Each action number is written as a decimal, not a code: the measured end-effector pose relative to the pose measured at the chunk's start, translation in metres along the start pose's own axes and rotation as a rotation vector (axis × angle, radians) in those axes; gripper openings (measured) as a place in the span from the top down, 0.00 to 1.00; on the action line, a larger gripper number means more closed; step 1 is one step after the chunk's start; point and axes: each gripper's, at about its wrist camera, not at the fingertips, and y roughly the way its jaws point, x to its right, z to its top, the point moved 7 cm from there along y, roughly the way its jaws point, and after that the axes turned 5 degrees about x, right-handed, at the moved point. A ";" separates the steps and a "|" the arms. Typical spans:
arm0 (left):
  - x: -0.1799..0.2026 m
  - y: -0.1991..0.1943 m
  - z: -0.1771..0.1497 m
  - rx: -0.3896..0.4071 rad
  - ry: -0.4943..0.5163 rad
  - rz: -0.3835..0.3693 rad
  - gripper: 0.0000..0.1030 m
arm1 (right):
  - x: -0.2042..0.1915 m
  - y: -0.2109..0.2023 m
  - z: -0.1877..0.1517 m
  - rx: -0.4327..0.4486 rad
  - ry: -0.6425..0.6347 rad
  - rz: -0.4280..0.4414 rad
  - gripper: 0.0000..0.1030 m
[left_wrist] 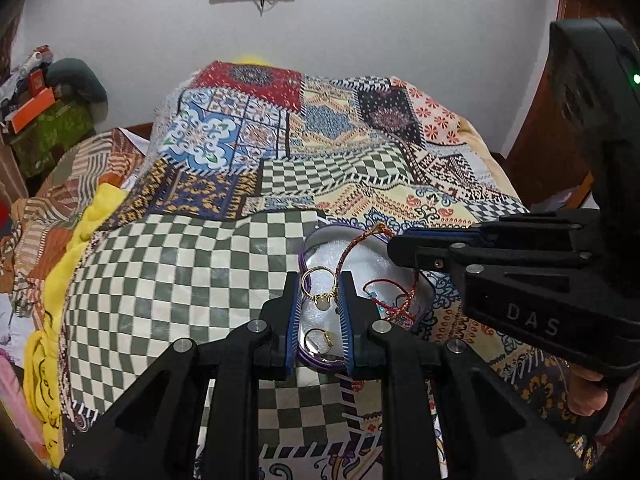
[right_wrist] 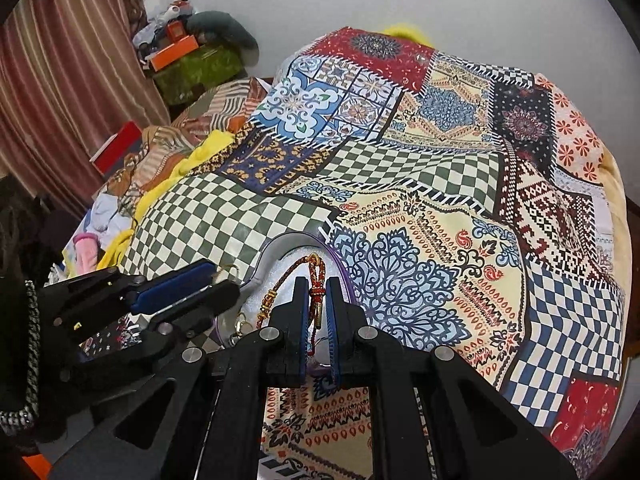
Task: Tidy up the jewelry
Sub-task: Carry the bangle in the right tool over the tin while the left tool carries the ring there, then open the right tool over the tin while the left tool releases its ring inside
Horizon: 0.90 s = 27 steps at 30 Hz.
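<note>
Bedroom setting: patchwork bedspread (left_wrist: pixel 340 152) over a bed, white wall behind, clutter piled at the bed's left edge.

Item 1. Shallow purple-rimmed tray (left_wrist: pixel 301 258) with a pale lining, lying on the bedspread near the bed's near edge, where the checkered patch meets the cream one.

Item 2. Gold ring (left_wrist: pixel 318 282), standing between the pads of the left gripper (left_wrist: pixel 319 300), fingers narrowly apart; whether the pads actually pinch it cannot be told. A second ring (left_wrist: pixel 319 341) lies on the tray lining just below.

Item 3. Braided red-and-gold cord bracelet (right_wrist: pixel 314 280), pinched at its knotted end by the right gripper (right_wrist: pixel 317 312), fingers pressed nearly together; the rest trails over the tray.

Item 4. Thin red cord (left_wrist: pixel 390 296), loosely tangled on the tray's right side.

Risks, judged: lifting the bracelet may drag the tangled cord or nearby rings off the tray into the soft bedspread; the grippers work close together and could collide; the ring may tip out of a loose hold.
</note>
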 end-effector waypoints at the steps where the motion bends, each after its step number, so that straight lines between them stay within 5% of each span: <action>1: 0.001 0.002 -0.001 -0.004 0.000 -0.002 0.83 | 0.001 0.001 -0.001 -0.005 0.002 0.000 0.93; 19: 0.003 0.011 -0.004 -0.035 -0.013 -0.005 0.83 | 0.005 0.002 -0.008 -0.054 -0.012 0.016 0.92; 24: 0.004 -0.001 -0.003 -0.027 -0.009 -0.003 0.83 | 0.004 -0.007 -0.012 -0.054 -0.011 0.010 0.71; 27: 0.005 -0.012 -0.002 -0.025 -0.005 0.002 0.83 | 0.001 -0.017 -0.012 -0.024 -0.026 -0.014 0.68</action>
